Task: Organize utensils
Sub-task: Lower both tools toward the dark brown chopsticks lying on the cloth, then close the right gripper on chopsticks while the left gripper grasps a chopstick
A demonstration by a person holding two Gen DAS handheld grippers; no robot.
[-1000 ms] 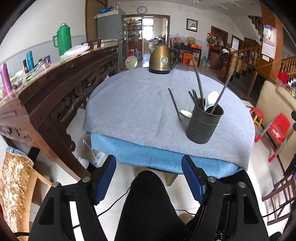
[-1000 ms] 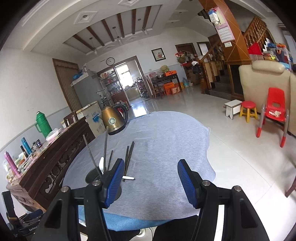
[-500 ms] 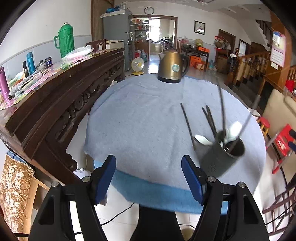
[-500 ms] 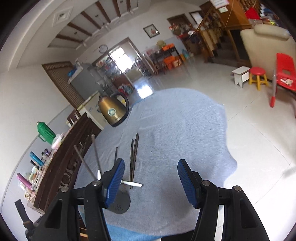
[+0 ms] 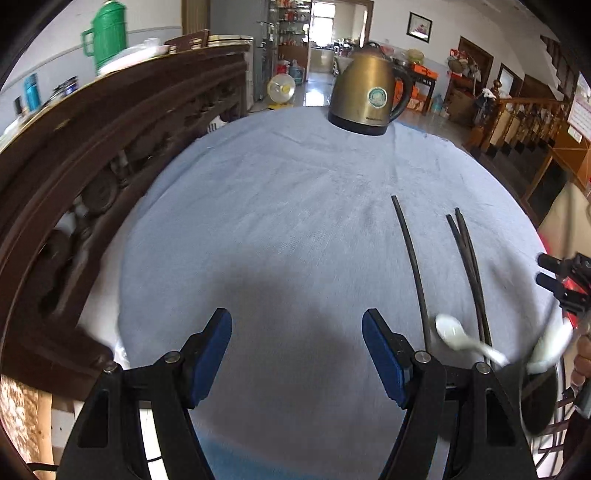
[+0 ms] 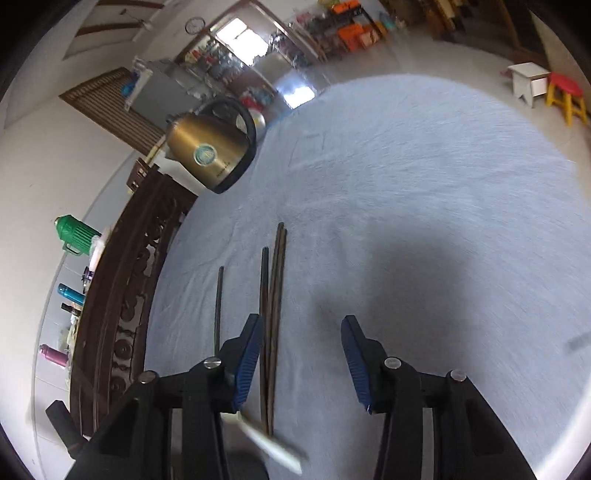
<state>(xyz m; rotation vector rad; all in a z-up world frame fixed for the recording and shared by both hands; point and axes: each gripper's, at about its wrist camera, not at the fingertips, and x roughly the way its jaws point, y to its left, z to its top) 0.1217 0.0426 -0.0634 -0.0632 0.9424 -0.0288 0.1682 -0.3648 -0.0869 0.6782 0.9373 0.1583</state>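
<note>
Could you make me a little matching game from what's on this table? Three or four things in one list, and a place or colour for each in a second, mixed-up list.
Things:
1. kettle
2. white spoon
3. single chopstick
4. thermos

Descriptions:
A. green, up on the dark wooden sideboard
B. brass-coloured, at the far edge of the table cloth
C. black, lying alone, left of the crossed pair of chopsticks
D. pale, lying at the near ends of the chopsticks

Pairs: 1-B, 2-D, 3-C, 4-A

No lettering can be read: the kettle (image 5: pixel 369 98), upper middle of the left wrist view, bears a round green sticker and a blurred line of print below it.
</note>
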